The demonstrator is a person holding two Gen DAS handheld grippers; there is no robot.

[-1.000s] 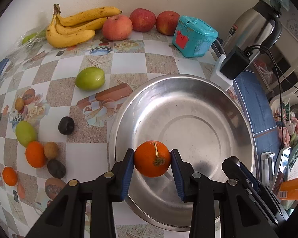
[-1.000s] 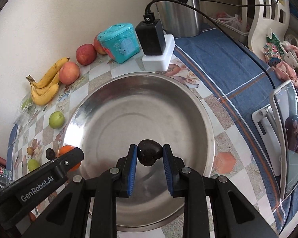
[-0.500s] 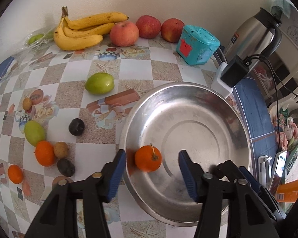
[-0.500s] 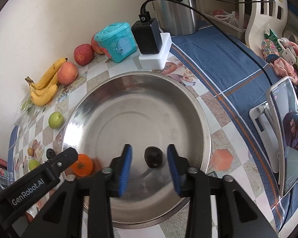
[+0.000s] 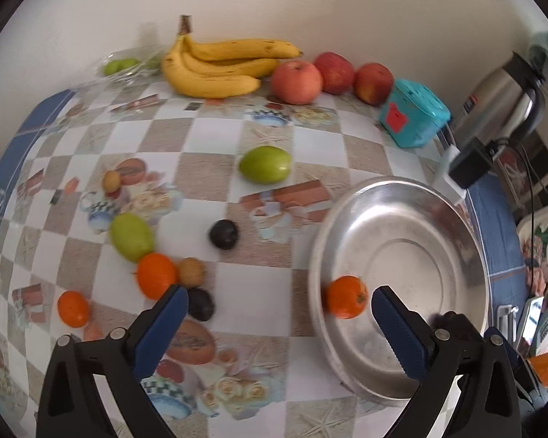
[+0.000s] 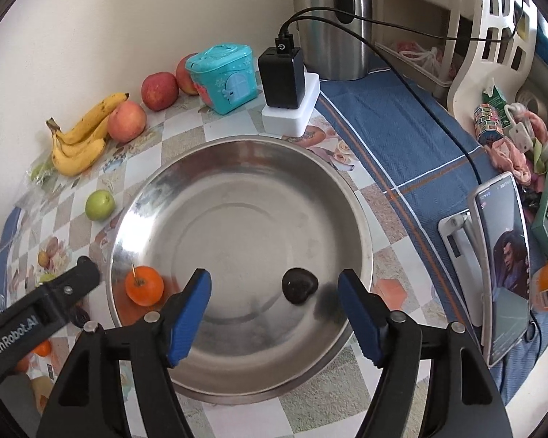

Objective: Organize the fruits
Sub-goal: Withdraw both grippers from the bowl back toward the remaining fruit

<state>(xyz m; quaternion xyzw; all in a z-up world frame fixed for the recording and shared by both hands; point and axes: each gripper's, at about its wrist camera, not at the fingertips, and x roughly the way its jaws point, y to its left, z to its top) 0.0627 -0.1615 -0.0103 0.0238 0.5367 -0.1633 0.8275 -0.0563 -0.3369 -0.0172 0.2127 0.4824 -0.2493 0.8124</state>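
Lying inside the steel basin (image 6: 237,153), against its wall on the side nearest the loose fruit, an orange (image 6: 144,285) is seen with its stem up, touched by nothing. A dark plum-like fruit (image 6: 299,284) rests on the basin's floor, nearer the wall on the phone side, between the pads of the right tool (image 6: 274,314) but clear of both. The right tool's jaws have just been opening and are released, with the dark fruit lying free in the gap. The left tool (image 5: 279,323) has likewise just been opening; its jaws are spread wide and empty, one pad held over the basin's rim beside the orange (image 5: 346,301), the other over the tabletop (image 5: 208,168) outside the basin.

Outside the basin, on the checked tabletop, more fruit is scattered: a green fruit (image 5: 265,164) and a dark one (image 5: 224,234) near the basin, and farther off a second green fruit (image 5: 131,236), two oranges (image 5: 156,280) (image 5: 73,308), a small brown fruit (image 5: 191,272) and another dark fruit (image 5: 201,304) partly hidden by the left tool's pad. Beyond the basin, along the wall, a bunch of bananas (image 5: 219,67) and three red apples (image 5: 296,82) are lined up, followed by a turquoise toy box (image 5: 413,118). Just behind the basin a black charger (image 6: 282,77) sits on a white block, with a steel kettle (image 6: 332,18) behind it. A phone (image 6: 502,262) stands propped on the blue cloth beside the basin.
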